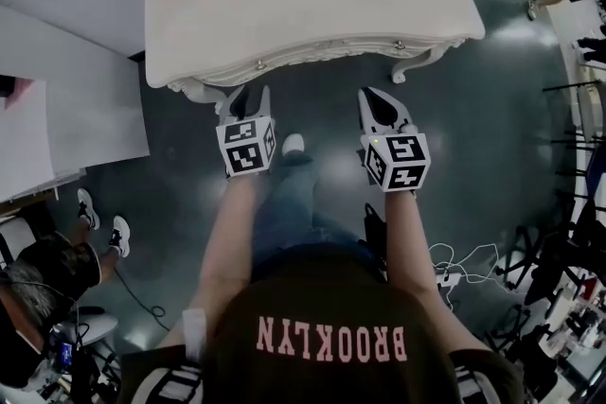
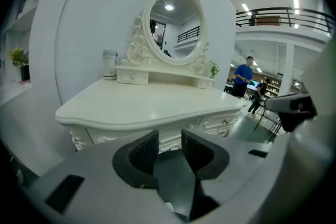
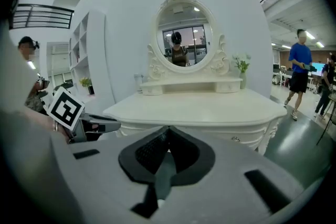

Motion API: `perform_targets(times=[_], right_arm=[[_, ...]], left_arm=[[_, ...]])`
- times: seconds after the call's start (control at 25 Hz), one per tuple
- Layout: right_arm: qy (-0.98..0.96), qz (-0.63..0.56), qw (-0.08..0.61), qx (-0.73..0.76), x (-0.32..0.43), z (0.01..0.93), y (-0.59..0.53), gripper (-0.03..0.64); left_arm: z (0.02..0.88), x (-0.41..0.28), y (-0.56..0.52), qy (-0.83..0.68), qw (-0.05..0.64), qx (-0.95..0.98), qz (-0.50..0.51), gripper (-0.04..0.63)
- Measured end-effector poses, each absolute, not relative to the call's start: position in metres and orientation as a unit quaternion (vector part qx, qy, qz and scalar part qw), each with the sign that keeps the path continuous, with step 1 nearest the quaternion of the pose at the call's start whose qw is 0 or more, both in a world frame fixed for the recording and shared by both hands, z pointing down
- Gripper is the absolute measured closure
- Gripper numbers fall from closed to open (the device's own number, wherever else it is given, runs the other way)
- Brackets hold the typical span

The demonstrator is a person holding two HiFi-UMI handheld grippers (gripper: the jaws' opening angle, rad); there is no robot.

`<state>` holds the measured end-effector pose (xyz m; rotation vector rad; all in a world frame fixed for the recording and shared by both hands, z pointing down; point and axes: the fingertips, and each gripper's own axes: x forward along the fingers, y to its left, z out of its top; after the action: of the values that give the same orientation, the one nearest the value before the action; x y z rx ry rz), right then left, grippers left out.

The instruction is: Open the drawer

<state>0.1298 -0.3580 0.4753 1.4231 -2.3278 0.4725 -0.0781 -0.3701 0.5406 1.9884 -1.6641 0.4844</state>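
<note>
A white dressing table point(image 1: 312, 5) stands in front of me, its front drawers under the carved top edge. One small drawer knob point(image 1: 260, 64) sits just above my left gripper point(image 1: 250, 97), another knob point(image 1: 400, 44) beyond my right gripper point(image 1: 377, 99). Both grippers hang just short of the table front, touching nothing. In the left gripper view the left gripper point(image 2: 169, 136) is open, a clear gap between its ribbed pads, aimed at the drawer front point(image 2: 220, 123). In the right gripper view the right gripper point(image 3: 168, 131) is shut and holds nothing, below the table edge point(image 3: 210, 122).
An oval mirror point(image 2: 174, 27), a grey cup point(image 2: 109, 64) and a small plant point(image 2: 213, 69) stand on the table's back. A curved table leg point(image 1: 412, 68) is near my right gripper. A seated person point(image 1: 47, 270) is at left, cables point(image 1: 459, 265) at right, a person in blue point(image 3: 301, 68) beyond.
</note>
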Motion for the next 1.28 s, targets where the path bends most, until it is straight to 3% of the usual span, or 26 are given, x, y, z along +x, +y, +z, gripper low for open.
perform_targets(times=[0.64, 1.28], right_arm=[[-0.801, 0.228, 0.249, 0.495, 0.124, 0.546, -0.423, 0.62], [-0.799, 0.223, 0.273, 0.488, 0.123, 0.557, -0.438, 0.62]], left_arm=[[0.657, -0.092, -0.435, -0.616, 0.338, 0.664, 0.256, 0.466], [0.685, -0.093, -0.461, -0.612, 0.327, 0.663, 0.282, 0.48]])
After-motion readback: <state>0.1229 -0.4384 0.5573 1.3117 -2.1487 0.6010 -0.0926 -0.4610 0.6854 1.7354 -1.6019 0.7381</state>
